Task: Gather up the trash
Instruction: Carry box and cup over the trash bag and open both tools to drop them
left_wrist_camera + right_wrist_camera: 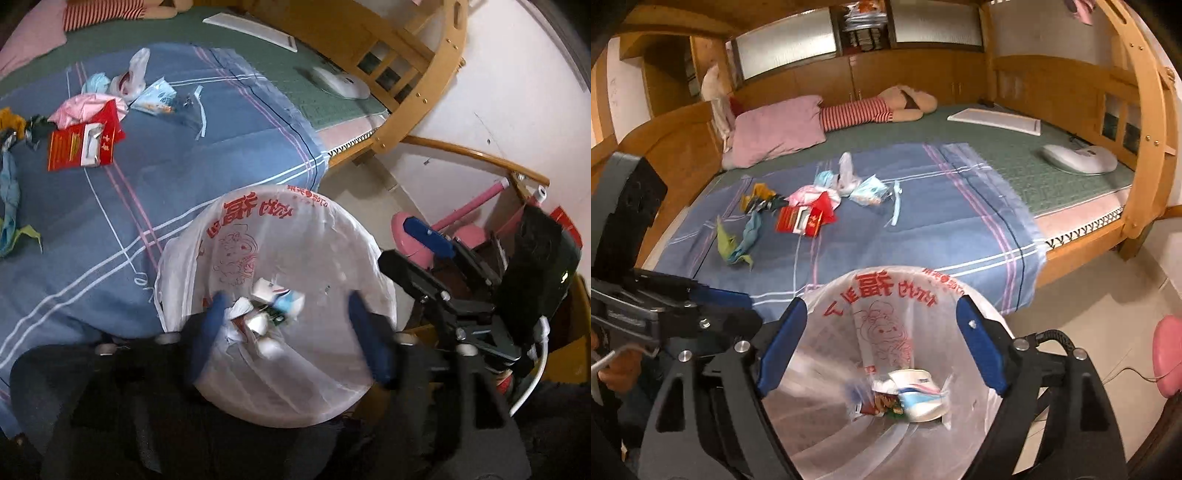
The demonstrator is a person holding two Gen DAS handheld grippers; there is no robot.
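Observation:
A bin lined with a white, red-printed plastic bag (280, 236) (886, 295) stands at the foot of the bed. Cartons and wrappers (266, 314) (908, 395) lie inside it. My left gripper (288, 295) hangs open over the bin's mouth, its blue fingers blurred and nothing pressed between them. My right gripper (881, 304) is open above the same bin, with its pads bare. More trash lies on the blue striped sheet (923, 229): a red packet (81, 147) (801, 218), pink wrapping (809, 194), light-blue packets (866, 190), a small clear bag (135, 74) and crumpled foil (761, 199).
A pink pillow (775, 133), a striped plush toy (857, 114), a flat white panel (997, 120) and a white oval device (1078, 158) lie on the green mattress. The wooden bed frame (1145, 147) rises on the right. A pink object (1167, 358) sits on the tiled floor.

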